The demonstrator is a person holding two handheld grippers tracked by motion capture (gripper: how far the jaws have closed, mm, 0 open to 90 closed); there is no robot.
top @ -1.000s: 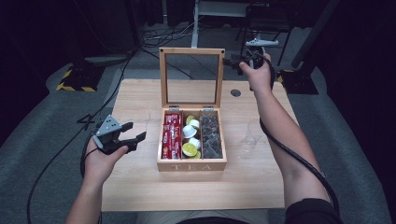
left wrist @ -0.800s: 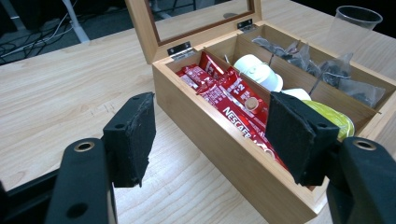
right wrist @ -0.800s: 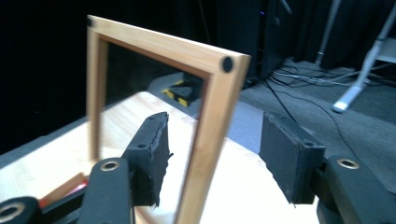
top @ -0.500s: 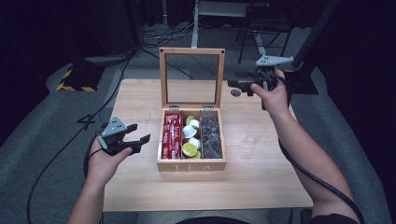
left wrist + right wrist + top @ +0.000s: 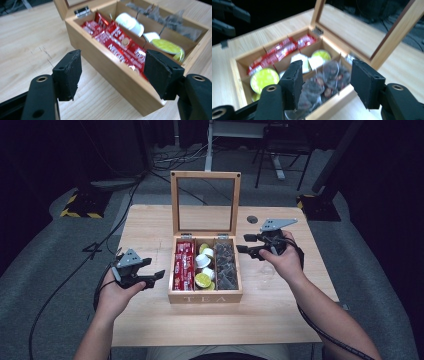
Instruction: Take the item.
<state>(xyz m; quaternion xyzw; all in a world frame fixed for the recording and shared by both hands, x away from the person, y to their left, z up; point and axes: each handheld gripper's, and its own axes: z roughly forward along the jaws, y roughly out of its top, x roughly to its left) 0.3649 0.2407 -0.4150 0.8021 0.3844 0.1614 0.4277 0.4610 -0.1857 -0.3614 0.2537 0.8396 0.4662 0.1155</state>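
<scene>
Your right gripper (image 5: 248,244) hovers mid-right, jaws apart, empty; your left gripper (image 5: 150,279) likewise, lower left. Centre-frame, the tea box (image 5: 205,296) stands open, contents seemingly untouched; nothing picked yet.

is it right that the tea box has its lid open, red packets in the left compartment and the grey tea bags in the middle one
Not quite. The high view shows the grey tea bags in the right compartment of the tea box, not the middle. The lid is open and the red packets are at left.
</scene>
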